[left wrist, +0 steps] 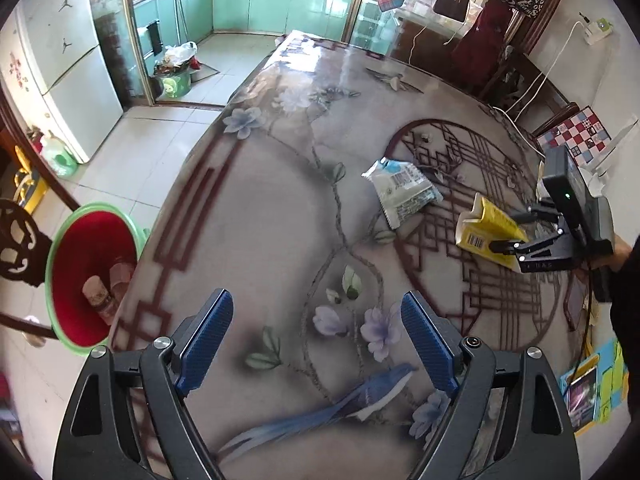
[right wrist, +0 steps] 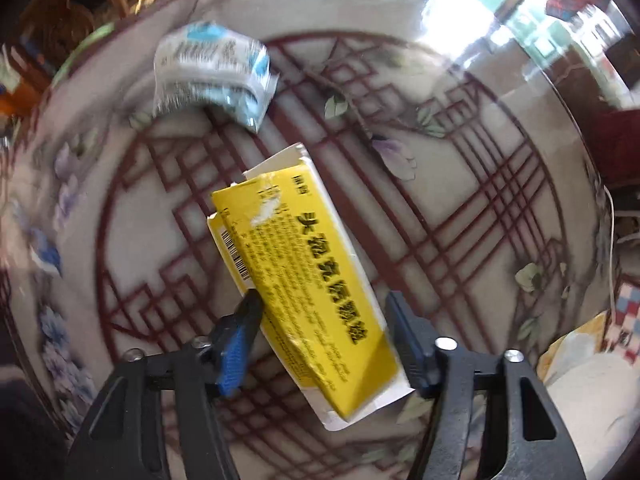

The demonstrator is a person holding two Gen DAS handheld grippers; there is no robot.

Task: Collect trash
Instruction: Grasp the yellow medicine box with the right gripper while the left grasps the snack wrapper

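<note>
Straddling the yellow carton [right wrist: 304, 280] mid-bench with our right tongs [right wrist: 324, 332], pads not yet pressing, we are keeping our left tongs [left wrist: 316, 340] apart and empty, with the blue-white wrapper [left wrist: 402, 190] uncollected nearby and the red bin [left wrist: 90, 272] off the bench's left edge already holding some trash.

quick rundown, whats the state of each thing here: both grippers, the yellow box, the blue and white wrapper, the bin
left gripper: open, empty, over the table
right gripper: around the yellow box
yellow box: flattened, end flap open, on the table
blue and white wrapper: crumpled, lying untouched
red bin: beside the table, trash inside
</note>
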